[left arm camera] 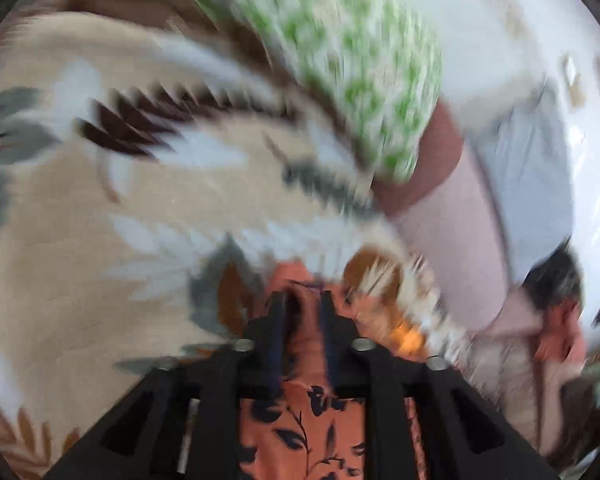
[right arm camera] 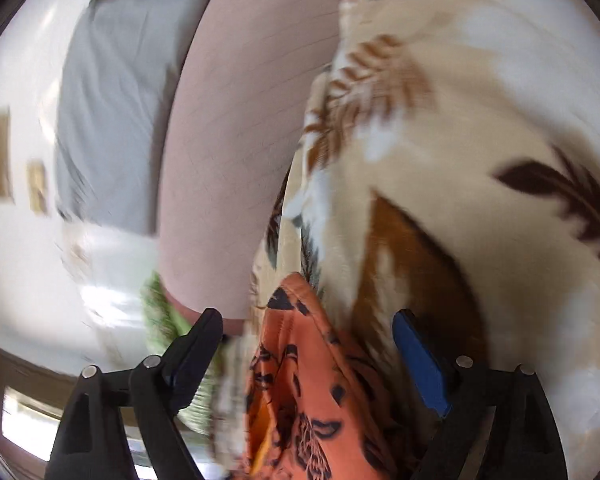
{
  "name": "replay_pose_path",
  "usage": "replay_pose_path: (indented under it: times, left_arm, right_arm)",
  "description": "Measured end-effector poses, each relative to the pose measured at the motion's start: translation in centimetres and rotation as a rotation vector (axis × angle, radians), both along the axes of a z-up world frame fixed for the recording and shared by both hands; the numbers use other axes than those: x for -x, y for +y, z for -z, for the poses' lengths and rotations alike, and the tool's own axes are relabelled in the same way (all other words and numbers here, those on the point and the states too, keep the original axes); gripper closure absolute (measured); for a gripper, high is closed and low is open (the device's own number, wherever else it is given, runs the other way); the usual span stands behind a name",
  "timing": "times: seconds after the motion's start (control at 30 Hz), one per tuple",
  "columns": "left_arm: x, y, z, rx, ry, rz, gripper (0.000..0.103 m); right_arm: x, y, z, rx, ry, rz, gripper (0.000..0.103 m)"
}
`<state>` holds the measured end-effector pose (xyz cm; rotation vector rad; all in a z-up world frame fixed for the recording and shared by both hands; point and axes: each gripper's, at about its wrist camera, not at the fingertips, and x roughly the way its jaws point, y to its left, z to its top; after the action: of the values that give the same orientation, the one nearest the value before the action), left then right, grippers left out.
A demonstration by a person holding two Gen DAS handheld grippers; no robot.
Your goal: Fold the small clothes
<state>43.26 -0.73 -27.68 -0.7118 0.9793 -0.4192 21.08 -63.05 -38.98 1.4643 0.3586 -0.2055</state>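
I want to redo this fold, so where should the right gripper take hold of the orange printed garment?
Grip the orange garment at its raised pointed corner, coming straight along the right gripper, whose open jaws already straddle it. That peak stands up off the leaf-print blanket, so the pads can close on it alone.

Motion smears my left view. The orange garment [left arm camera: 300, 420] runs off its bottom edge. My left gripper [left arm camera: 306, 300] hides its fold.

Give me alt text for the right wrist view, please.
The right tool stands wide open, with an orange garment printed in black lying between its fingers, untouched by either. Beyond lies a cream blanket with brown leaf patterns, and to the left a pink pillow; the picture is motion-blurred.
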Motion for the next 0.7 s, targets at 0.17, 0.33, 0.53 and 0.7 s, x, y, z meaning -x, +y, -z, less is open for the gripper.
replay_pose_path:
  times: [0.17, 0.33, 0.53, 0.7]
  left_arm:
    - [8.2, 3.1, -5.4, -0.056, -0.182, -0.194, 0.040]
    - [16.2, -1.0, -4.2, -0.167, -0.083, -0.153, 0.040]
    - [18.4, -4.3, 0.5, -0.348, 0.001, -0.098, 0.040]
    - [16.6, -2.7, 2.2, -0.335, 0.061, -0.126, 0.040]
  right_arm:
    - [5.8, 1.7, -1.9, 0.130, -0.060, 0.036, 0.014]
    - [1.8, 10.3, -8.3, 0.446, 0.038, -0.274, 0.022]
    - [-6.0, 27.3, -8.2, 0.639, 0.177, -0.728, 0.066]
    - [-11.3, 35.3, -5.3, 0.684, 0.278, -0.894, 0.066]
